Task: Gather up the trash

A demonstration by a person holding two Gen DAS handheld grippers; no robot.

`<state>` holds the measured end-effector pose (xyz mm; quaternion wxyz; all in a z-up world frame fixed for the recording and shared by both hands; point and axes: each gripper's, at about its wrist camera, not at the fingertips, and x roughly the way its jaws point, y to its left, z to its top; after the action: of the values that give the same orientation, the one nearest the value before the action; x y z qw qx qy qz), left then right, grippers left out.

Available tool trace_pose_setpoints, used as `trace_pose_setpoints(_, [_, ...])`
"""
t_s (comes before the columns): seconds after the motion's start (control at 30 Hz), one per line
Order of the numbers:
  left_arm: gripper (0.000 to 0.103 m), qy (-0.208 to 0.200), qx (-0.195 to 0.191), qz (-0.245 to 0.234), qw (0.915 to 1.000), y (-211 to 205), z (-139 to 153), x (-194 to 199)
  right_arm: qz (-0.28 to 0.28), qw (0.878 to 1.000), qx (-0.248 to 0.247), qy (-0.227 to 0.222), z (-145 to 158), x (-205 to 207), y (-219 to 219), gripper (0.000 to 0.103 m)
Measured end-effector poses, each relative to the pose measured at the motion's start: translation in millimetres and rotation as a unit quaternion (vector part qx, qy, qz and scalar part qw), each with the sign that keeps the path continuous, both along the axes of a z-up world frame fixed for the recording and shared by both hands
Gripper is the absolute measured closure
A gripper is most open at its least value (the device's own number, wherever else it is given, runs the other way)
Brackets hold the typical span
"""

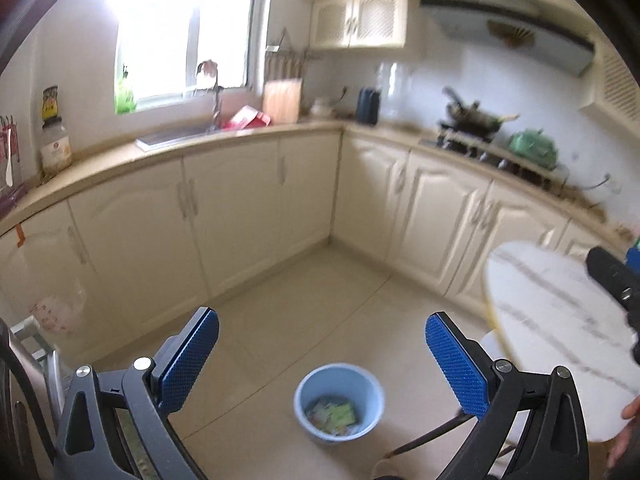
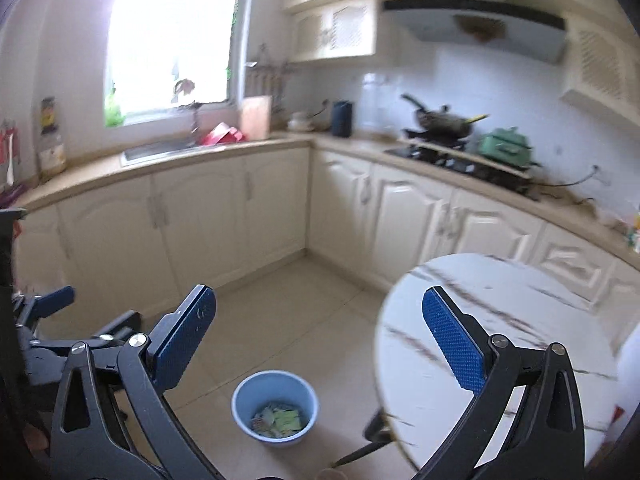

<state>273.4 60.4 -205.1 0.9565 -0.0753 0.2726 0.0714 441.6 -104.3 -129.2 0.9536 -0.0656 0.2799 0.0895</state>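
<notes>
A light blue bin (image 1: 338,400) stands on the tiled floor, with green and white wrappers (image 1: 332,416) lying in its bottom. It also shows in the right wrist view (image 2: 275,407), left of the round table. My left gripper (image 1: 322,356) is open and empty, high above the bin. My right gripper (image 2: 318,342) is open and empty, its right finger over the table's edge. The left gripper shows at the left edge of the right wrist view (image 2: 52,304). The right gripper's body shows at the right edge of the left wrist view (image 1: 616,280).
A round white marble-patterned table (image 2: 520,320) on dark legs stands to the right of the bin. Cream cabinets (image 1: 240,208) wrap the corner under a counter with a sink (image 1: 176,134), a stove with a wok (image 1: 476,120) and a green pot (image 1: 534,148).
</notes>
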Motion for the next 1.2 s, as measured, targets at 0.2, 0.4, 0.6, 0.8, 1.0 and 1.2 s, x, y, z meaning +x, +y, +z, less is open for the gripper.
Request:
trace_pose_setpoints(0.2, [0.001,-0.084,0.013,-0.039,0.9956,-48.2,25.9,-61.2,-0.019,0.999,0.018,-0.036,45.6,-35.2,-37.6,0.000])
trace_pose_setpoints(0.4, [0.001,-0.155,0.009,-0.049,0.9866,-70.9,19.9,-123.5,-0.044,0.994,0.007,-0.097,80.9,-78.7,-59.3,0.000])
trace_pose_setpoints(0.6, [0.001,-0.211,0.041,-0.052,0.9753,-87.8,2.4,-191.9,-0.065,0.986,0.002,-0.151,116.5,-128.2,-71.3,0.000])
trace_pose_setpoints(0.8, [0.001,-0.242,0.064,-0.047,0.9671,-95.5,-44.0,-232.6,-0.072,0.981,0.006,-0.177,139.3,-155.1,-78.6,0.000])
trace_pose_setpoints(1.0, [0.001,-0.258,0.064,-0.037,0.9632,-108.1,-66.6,-270.0,-0.075,0.981,0.013,-0.177,141.2,-174.0,-85.6,0.000])
trace_pose_setpoints(1.2, [0.001,-0.267,0.063,-0.045,0.9607,-116.6,-82.3,-277.6,-0.077,0.980,0.010,-0.186,137.6,-187.9,-86.4,0.000])
